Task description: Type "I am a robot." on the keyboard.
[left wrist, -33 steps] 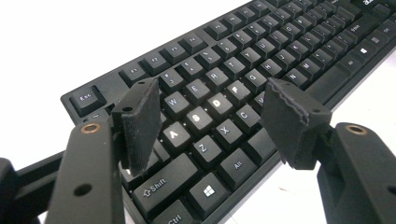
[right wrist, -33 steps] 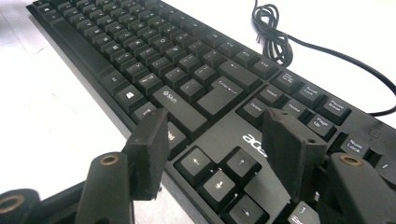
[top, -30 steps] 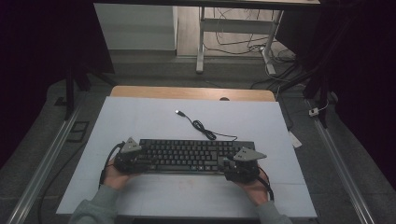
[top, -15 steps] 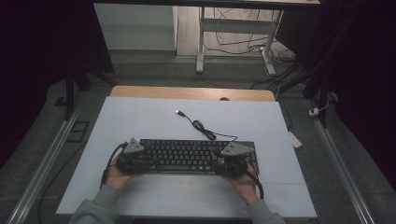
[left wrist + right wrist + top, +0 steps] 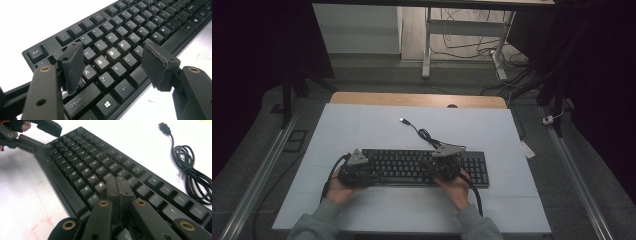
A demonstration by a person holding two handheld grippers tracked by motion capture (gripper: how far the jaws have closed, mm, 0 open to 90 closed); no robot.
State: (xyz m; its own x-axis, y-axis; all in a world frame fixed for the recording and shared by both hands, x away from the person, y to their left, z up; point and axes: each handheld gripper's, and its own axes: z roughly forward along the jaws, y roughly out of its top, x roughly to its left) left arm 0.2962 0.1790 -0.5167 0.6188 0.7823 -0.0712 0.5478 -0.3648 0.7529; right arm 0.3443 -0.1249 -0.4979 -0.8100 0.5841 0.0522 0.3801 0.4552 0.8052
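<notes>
Over the keyboard point(image 5: 422, 167), your right gripper point(image 5: 119, 185) has slid inward from the right end and just closed on nothing, ready to press keys; your left gripper point(image 5: 112, 58) stands wide.

Grey sleeves cover both forearms, and each hand carries black tongs, the left tongs point(image 5: 354, 172) and the right tongs point(image 5: 446, 165), each topped by a grey three-cornered plate, trailing a black cable, with brass-ringed screw holes along its arms and dark, rough-edged pads point(image 5: 72, 66).
</notes>
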